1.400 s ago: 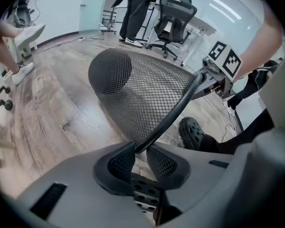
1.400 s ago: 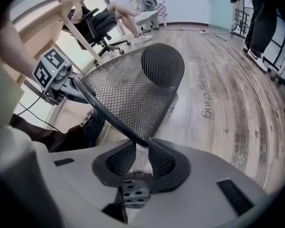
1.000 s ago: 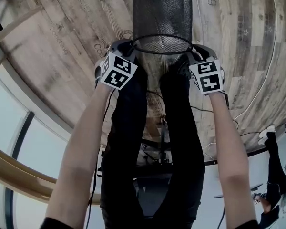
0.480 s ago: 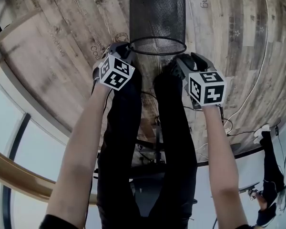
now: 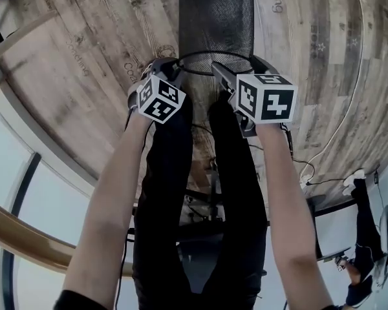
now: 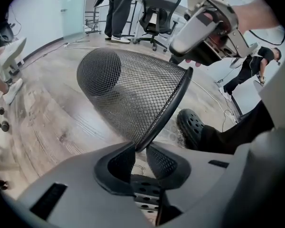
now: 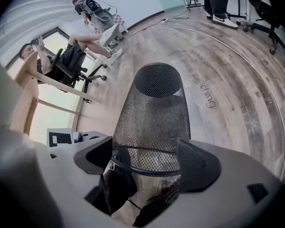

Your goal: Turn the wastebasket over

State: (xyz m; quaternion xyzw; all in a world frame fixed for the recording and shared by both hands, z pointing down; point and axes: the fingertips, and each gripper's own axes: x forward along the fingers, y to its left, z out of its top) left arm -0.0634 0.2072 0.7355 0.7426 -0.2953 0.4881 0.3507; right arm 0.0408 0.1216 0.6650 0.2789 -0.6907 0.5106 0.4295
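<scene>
The left gripper (image 6: 140, 151) is clamped on the basket's (image 5: 216, 18) rim (image 6: 166, 113), its two pads pinching the dark wire hoop with the mesh wall running up and away from them. The right gripper (image 7: 147, 160) holds nothing: its jaws have just been opening and now stand wide. The near arc of the rim shows in the gap between them, but neither pad touches it. The basket lies tipped on its side on the wooden floor (image 5: 84, 44), mouth toward the grippers and base (image 7: 157, 80) pointing away. The left gripper bears the rim on its own side. The right gripper hangs above the near, right-hand part of the hoop, close to it but apart. This reads as a change of grip partway through the turn, with one hand steadying the basket while the other is free to find a new hold. The next move probably calls for the right gripper to come down on the rim, or reach beyond it toward the base, and close firmly before the basket is swung over. A thin hoop held by one gripper could pivot or slip.
</scene>
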